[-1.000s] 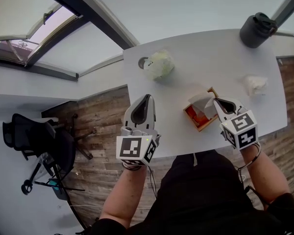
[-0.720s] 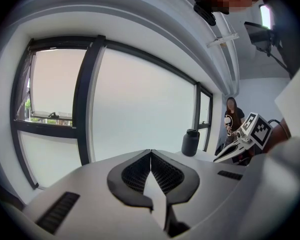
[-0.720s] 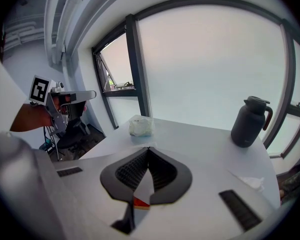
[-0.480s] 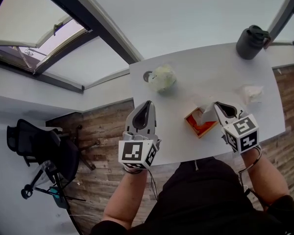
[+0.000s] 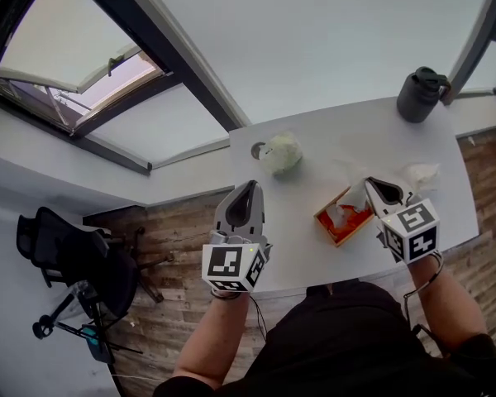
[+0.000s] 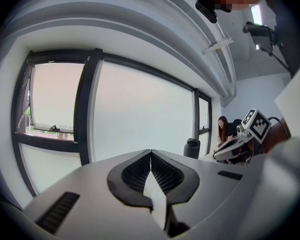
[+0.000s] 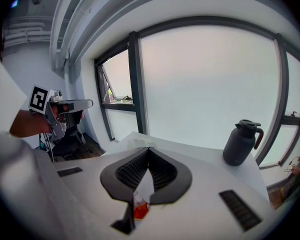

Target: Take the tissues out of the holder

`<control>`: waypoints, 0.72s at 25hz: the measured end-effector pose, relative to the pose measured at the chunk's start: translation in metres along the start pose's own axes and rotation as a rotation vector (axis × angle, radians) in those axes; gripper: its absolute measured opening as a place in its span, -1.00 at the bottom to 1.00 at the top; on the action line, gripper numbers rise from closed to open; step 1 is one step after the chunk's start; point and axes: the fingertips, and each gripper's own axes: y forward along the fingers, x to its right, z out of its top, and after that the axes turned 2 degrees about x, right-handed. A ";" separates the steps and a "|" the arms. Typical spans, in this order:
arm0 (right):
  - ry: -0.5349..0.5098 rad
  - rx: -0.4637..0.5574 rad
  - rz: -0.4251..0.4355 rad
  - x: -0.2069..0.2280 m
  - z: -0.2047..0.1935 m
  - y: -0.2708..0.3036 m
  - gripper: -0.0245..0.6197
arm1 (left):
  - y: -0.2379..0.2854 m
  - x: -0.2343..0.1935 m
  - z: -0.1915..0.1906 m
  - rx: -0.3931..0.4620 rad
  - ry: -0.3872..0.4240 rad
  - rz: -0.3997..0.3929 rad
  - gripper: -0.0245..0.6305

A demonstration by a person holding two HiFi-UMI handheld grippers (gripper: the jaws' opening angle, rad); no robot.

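Note:
An orange tissue holder (image 5: 341, 224) sits near the front edge of the white table (image 5: 331, 135). A white tissue (image 5: 355, 198) sticks up out of it. My right gripper (image 5: 369, 182) is shut on the top of that tissue. In the right gripper view the tissue (image 7: 143, 185) hangs between the closed jaws of the right gripper (image 7: 148, 149), with the holder (image 7: 140, 210) below. My left gripper (image 5: 250, 185) hovers at the table's left front corner, jaws together with nothing seen in them; its tips meet in the left gripper (image 6: 150, 152) view.
A crumpled tissue ball (image 5: 279, 153) lies at the table's far left and another crumpled tissue (image 5: 422, 174) to the right of the holder. A black jug (image 5: 419, 94) stands at the far right corner. An office chair (image 5: 70, 251) is on the wooden floor to the left.
The head view has pulled back, so the table looks smaller. My right gripper stays shut on the tissue above the holder. The left gripper has kept its place.

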 end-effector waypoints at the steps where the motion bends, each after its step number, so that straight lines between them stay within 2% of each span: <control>1: -0.002 0.010 -0.002 0.000 0.005 -0.001 -0.90 | -0.001 -0.001 0.004 0.005 0.002 0.003 -0.91; 9: -0.031 0.093 -0.017 0.006 0.047 -0.012 -0.90 | -0.004 -0.009 0.041 0.068 0.016 0.026 -0.91; 18: -0.038 0.171 -0.031 0.009 0.088 -0.028 -0.90 | 0.002 -0.007 0.083 0.118 0.048 0.012 -0.91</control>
